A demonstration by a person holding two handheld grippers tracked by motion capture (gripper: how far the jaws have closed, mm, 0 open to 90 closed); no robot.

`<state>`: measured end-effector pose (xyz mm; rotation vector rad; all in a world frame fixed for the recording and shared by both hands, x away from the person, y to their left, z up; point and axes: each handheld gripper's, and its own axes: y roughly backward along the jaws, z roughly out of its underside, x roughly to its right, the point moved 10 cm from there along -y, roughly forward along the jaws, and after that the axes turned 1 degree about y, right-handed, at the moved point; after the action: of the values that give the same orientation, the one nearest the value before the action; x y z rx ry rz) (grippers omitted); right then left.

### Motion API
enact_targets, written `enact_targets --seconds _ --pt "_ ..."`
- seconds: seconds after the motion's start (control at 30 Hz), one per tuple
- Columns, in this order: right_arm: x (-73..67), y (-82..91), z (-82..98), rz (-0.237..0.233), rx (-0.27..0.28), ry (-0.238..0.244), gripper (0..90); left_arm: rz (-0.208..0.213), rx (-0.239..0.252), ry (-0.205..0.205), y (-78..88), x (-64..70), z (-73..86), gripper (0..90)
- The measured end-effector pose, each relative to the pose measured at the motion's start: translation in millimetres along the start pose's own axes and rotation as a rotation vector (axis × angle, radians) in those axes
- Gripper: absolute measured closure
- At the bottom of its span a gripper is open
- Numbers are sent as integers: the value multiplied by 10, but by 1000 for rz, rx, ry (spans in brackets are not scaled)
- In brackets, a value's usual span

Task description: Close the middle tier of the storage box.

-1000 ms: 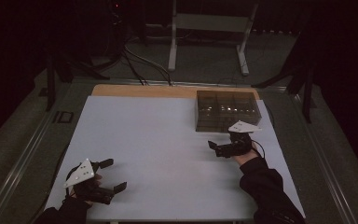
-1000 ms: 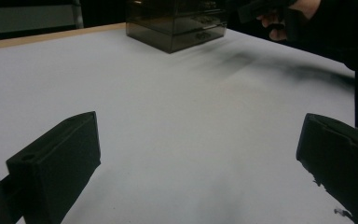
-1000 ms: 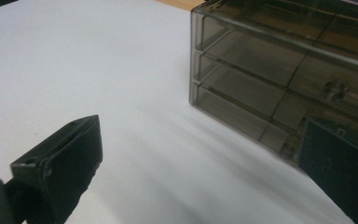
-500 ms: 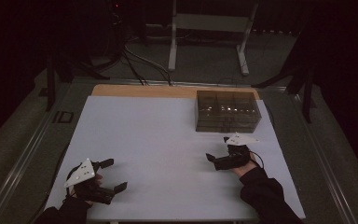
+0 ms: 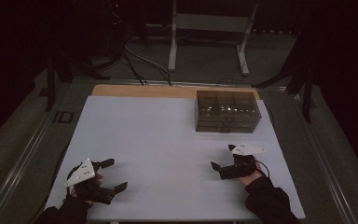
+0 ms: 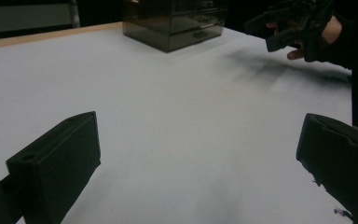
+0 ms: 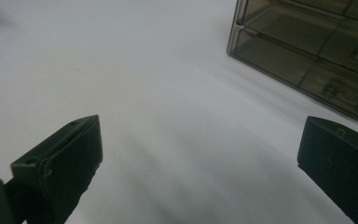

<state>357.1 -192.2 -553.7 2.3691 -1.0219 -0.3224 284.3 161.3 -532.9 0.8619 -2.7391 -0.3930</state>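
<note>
Both claws gape empty: right claw (image 5: 221, 157) near the smoky drawer box (image 5: 227, 111), left claw (image 5: 114, 175) well apart.

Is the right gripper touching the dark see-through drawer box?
Apart. In the high view, bare white table lies between the right gripper and the smoky drawer box. The right gripper view shows its open jaws short of the box, holding nothing.

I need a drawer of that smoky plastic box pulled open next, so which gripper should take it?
Probably the right gripper: it sits open just in front of the drawer box, on its side of the table. The left gripper, also open, is at the opposite near corner.
</note>
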Motion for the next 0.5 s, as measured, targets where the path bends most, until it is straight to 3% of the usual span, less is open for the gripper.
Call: enact_targets --seconds 0.5 --pt "86 159 192 28 -20 -38 2 1 -8 0 -8 0 11 11"
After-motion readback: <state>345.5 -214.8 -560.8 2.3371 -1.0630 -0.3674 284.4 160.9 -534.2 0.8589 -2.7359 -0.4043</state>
